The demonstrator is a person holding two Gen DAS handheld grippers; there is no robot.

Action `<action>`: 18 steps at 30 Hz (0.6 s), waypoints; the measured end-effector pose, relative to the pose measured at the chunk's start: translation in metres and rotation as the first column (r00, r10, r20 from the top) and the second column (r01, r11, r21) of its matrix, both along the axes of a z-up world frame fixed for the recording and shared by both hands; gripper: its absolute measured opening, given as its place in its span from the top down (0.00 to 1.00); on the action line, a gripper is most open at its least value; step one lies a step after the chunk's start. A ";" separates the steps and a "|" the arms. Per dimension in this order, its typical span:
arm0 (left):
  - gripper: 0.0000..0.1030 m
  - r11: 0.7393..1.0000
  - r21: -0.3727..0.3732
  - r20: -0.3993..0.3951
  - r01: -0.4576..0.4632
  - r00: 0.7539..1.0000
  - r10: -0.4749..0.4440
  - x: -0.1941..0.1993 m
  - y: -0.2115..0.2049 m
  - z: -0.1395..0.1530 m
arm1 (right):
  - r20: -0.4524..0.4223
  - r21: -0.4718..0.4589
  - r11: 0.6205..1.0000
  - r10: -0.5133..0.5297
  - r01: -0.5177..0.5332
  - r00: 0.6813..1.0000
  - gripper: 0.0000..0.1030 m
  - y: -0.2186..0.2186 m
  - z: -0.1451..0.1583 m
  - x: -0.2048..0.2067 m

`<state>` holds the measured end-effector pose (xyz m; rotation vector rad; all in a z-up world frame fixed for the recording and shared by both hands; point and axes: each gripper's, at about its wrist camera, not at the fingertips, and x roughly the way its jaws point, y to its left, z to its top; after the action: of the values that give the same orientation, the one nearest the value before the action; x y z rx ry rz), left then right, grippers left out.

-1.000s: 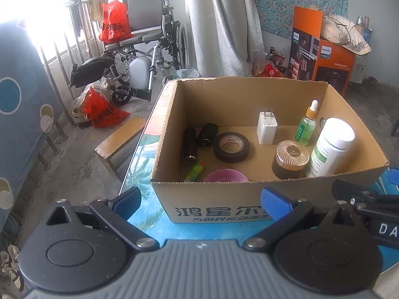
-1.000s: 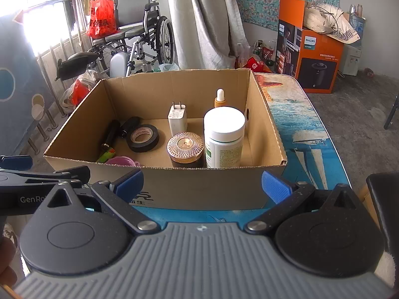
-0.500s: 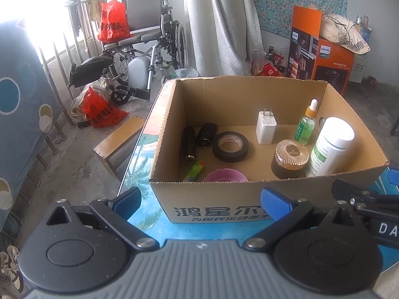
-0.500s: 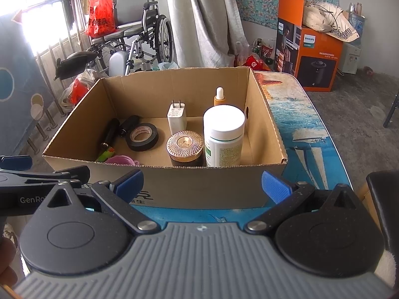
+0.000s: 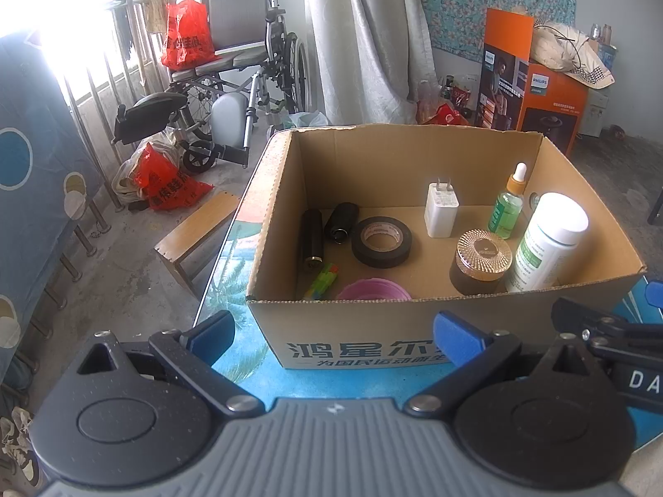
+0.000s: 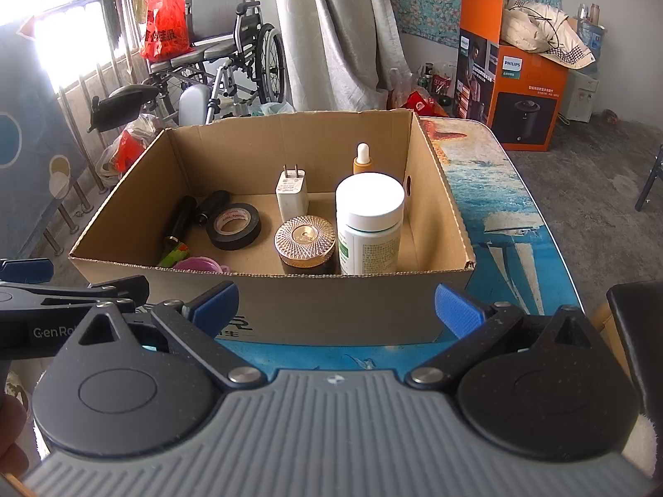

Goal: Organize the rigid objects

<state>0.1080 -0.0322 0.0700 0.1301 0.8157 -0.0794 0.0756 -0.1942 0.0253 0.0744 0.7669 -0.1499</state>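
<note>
While both pairs of tongs are held short of the near wall of the cardboard box (image 5: 373, 331), nothing is gripped by either. The left tongs (image 5: 333, 333) are spread wide and empty, low before the box's near-left corner; the right tongs (image 6: 337, 304) are spread just as wide and empty, before the near wall toward its right half.

From the left wall across, the box's contents are read off: two black cylinders (image 5: 311, 238) lying on their sides, long axes running roughly from near wall to far wall; a green-and-yellow item (image 5: 322, 281) and a pink lid (image 5: 373, 289) tucked under the near wall; a black tape roll (image 5: 381, 241) lying flat at mid-floor; a white charger (image 5: 441, 210) standing prongs-up; a gold-lidded jar (image 5: 480, 261); a green dropper bottle (image 5: 507, 205) toward the far-right corner; and a white bottle (image 5: 547, 244) upright at the near-right corner.

No loose item is seen on the table (image 6: 497, 190), so the task is judged nearly done. Everything lies forward of and below the fingertips, over the near wall. The cylinders are judged nearer the left tongs, the jar and white bottle nearer the right.
</note>
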 end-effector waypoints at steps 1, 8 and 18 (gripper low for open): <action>0.00 1.000 0.000 0.000 0.000 1.000 0.000 0.000 0.000 0.000 | -0.001 0.001 1.000 0.000 0.000 1.000 0.01 0.000 0.000 0.000; 0.00 1.000 -0.001 -0.001 0.001 1.000 -0.001 0.000 0.000 0.000 | -0.001 0.000 1.000 0.000 0.000 1.000 0.01 0.000 0.000 0.000; 0.00 1.000 -0.002 -0.011 0.002 1.000 -0.002 0.000 -0.001 -0.004 | -0.007 0.003 1.000 -0.006 0.006 1.000 0.01 -0.002 -0.001 -0.003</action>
<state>0.1082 -0.0329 0.0662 0.1287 0.8269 -0.0831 0.0723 -0.1960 0.0240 0.0788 0.7742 -0.1550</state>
